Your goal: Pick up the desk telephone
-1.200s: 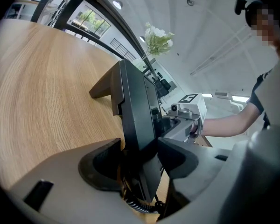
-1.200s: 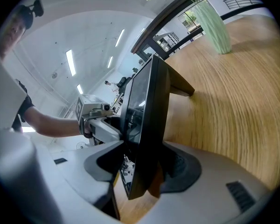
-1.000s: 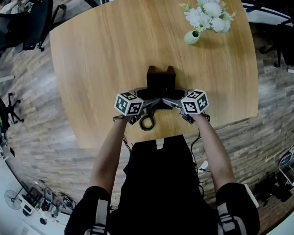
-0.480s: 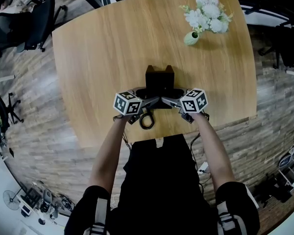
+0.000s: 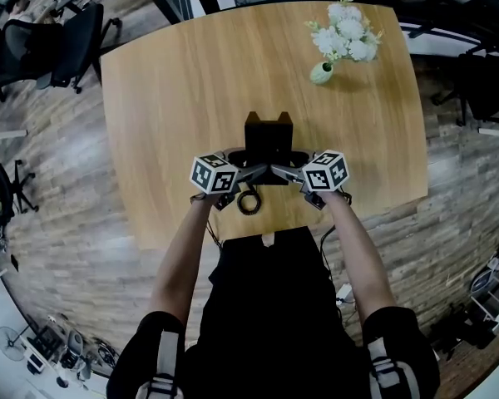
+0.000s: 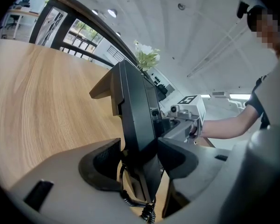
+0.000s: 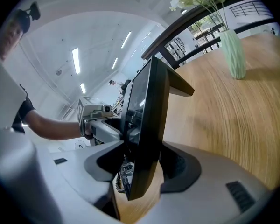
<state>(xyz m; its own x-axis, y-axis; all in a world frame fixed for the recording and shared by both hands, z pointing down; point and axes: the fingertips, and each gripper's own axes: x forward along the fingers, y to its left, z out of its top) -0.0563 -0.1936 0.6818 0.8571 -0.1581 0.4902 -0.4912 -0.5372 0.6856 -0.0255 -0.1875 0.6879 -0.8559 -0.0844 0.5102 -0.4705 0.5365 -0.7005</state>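
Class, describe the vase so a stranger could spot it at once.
Start at the wooden table and look to its far right corner. The vase there is pale green and holds white flowers, unlike the black phone near the front edge.

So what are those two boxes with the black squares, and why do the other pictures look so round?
A person holds a grabbing tool in each hand; the checkered boxes are part of those tools. One picture comes from a camera on the person's head, looking down at a wooden table. The two round ones come from cameras riding on the left gripper and the right gripper, looking along their jaws. Both are squeezed shut on a black telephone, one from each side. Its curly cord lies near the person. A vase of white flowers stands farther back.
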